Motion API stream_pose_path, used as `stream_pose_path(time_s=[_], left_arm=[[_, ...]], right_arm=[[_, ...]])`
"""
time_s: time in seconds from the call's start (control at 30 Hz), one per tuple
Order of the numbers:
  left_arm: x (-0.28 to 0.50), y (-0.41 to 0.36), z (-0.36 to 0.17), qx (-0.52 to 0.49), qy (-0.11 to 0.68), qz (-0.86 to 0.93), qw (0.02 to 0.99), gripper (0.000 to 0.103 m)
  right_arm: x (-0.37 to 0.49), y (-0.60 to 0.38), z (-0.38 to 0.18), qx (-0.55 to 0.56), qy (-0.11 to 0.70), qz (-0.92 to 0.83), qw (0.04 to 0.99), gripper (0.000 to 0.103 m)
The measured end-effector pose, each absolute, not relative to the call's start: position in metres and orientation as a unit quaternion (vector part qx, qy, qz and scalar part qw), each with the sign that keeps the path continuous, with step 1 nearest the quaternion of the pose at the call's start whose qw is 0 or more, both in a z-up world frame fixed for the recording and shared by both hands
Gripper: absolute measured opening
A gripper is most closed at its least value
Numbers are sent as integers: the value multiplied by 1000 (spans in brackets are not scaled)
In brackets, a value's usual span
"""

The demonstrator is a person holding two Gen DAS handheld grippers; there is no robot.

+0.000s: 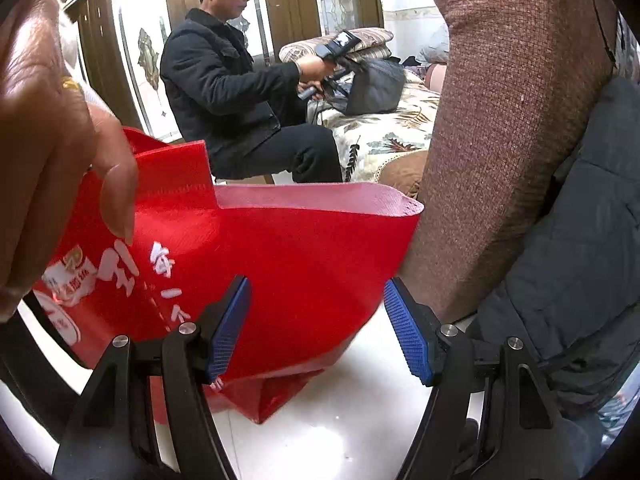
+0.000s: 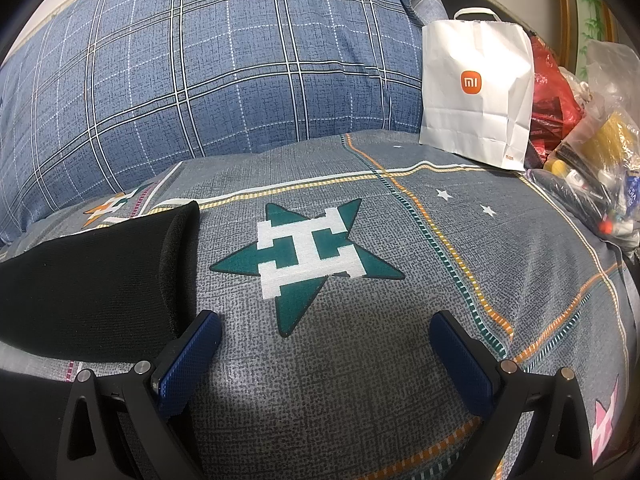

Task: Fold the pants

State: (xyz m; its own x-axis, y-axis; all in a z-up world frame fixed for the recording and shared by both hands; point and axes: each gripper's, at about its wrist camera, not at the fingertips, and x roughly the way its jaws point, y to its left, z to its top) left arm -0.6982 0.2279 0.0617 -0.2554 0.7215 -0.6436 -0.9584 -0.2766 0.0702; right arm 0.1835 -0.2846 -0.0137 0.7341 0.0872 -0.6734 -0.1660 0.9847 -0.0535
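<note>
Two wide, empty claws: left claw (image 1: 316,324) before a woven red bag (image 1: 288,256), right claw (image 2: 324,356) beside ribbed black pants (image 2: 88,280)

Left of the right gripper's jaws, black pants (image 2: 92,280) cut off by the frame's left edge; extent not tellable. Far right of them, a clutter of plastic bags (image 2: 592,152), contents too jumbled to name. Beyond the left gripper's jaws, red bag (image 1: 280,264) partly covered by a blurred hand (image 1: 52,152); print only partly readable, bottom hidden behind the pads.
</note>
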Motion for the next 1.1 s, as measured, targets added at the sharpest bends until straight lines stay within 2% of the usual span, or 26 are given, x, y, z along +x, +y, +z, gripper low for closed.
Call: stream_pose_path(time_s=[1.1], left_arm=[[-698,230,63,-255,233,757,555,69]], right_arm=[[183,-285,-13,-55,358,68,930,103]])
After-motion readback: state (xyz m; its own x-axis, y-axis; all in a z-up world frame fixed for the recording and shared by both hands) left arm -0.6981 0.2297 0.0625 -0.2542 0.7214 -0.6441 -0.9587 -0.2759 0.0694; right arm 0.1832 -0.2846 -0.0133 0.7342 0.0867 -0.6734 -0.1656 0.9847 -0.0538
